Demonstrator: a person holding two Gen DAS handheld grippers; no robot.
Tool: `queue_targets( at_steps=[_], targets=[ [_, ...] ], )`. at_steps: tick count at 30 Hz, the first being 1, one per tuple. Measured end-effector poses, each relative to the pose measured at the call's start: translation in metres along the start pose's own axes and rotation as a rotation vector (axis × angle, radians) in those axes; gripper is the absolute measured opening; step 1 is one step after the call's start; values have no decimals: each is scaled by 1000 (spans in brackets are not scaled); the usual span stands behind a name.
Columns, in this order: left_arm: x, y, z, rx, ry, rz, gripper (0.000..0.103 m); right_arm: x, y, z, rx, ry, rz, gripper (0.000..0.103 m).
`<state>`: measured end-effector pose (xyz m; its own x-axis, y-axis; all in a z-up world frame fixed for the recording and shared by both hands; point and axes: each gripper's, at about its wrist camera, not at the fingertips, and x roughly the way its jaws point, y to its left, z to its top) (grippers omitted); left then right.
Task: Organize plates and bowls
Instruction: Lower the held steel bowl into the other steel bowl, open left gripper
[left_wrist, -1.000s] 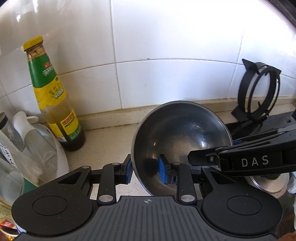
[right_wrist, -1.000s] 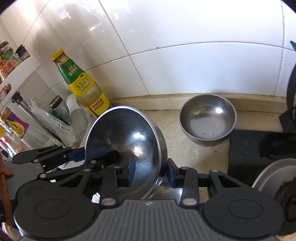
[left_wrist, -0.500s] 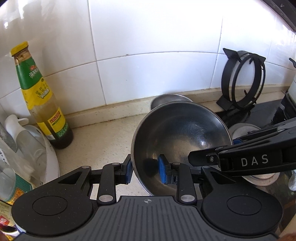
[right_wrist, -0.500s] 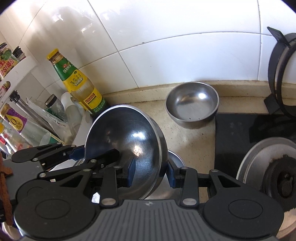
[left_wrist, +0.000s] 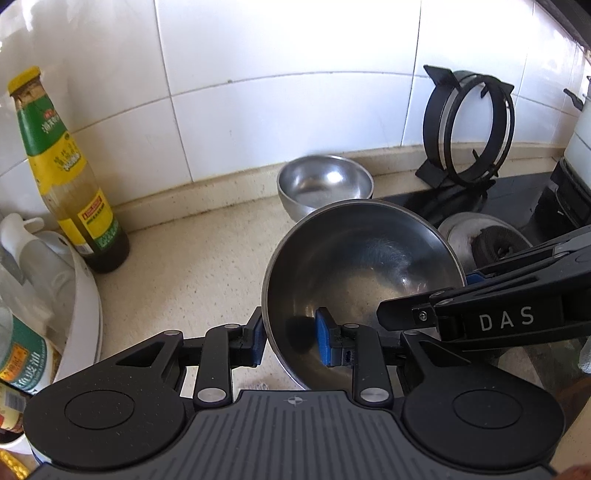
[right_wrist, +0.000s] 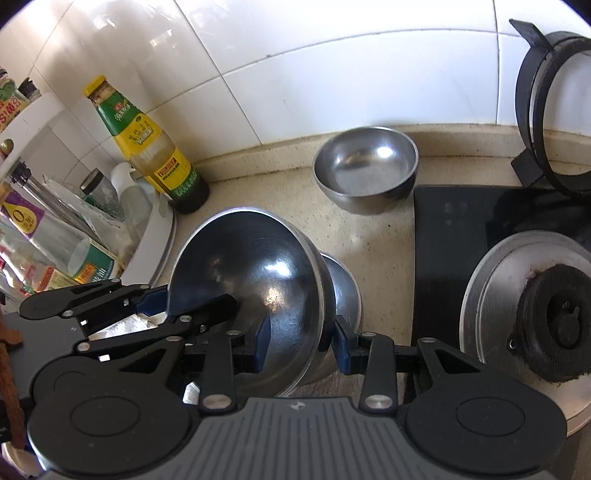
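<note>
White wall tiles (left_wrist: 277, 74) back a speckled beige surface (left_wrist: 192, 258), with a black hob (right_wrist: 454, 221) set into it ahead and to the right of both hand-held grippers.

Only the right wrist view shows a second steel bowl (right_wrist: 343, 284) tucked behind and under the large steel bowl (right_wrist: 258, 280), and the whole burner plate (right_wrist: 524, 317) to the right. Only the left wrist view shows a white pot (left_wrist: 581, 122) at the far right edge. Both show the small steel bowl (left_wrist: 325, 184) standing upright by the wall ahead, a green-and-yellow sauce bottle (left_wrist: 62, 173) to the far left, and a black pan support (left_wrist: 469, 129) leaning on the wall to the right.

Left hand-held gripper (left_wrist: 290, 338) is clamped on the near rim of the large bowl, one blue pad (left_wrist: 323, 339) inside, the other outside. The bowl is tilted, its opening turned towards the cameras. Right hand-held gripper (right_wrist: 301, 343) straddles the same bowl's rim from the other side, its left pad (right_wrist: 262, 343) against the inside; its right pad (right_wrist: 341, 345) sits by the second bowl's wall, and I cannot tell whether it presses there.
</note>
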<state>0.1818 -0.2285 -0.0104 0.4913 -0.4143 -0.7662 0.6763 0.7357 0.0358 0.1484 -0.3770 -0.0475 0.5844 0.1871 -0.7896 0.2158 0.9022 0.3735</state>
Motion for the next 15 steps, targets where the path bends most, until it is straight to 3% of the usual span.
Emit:
queue_targets(
  at_steps=[15],
  targets=[
    [10,3,-6,-33,24,21,35,11,1,2,-37,22,-4,39]
  ],
)
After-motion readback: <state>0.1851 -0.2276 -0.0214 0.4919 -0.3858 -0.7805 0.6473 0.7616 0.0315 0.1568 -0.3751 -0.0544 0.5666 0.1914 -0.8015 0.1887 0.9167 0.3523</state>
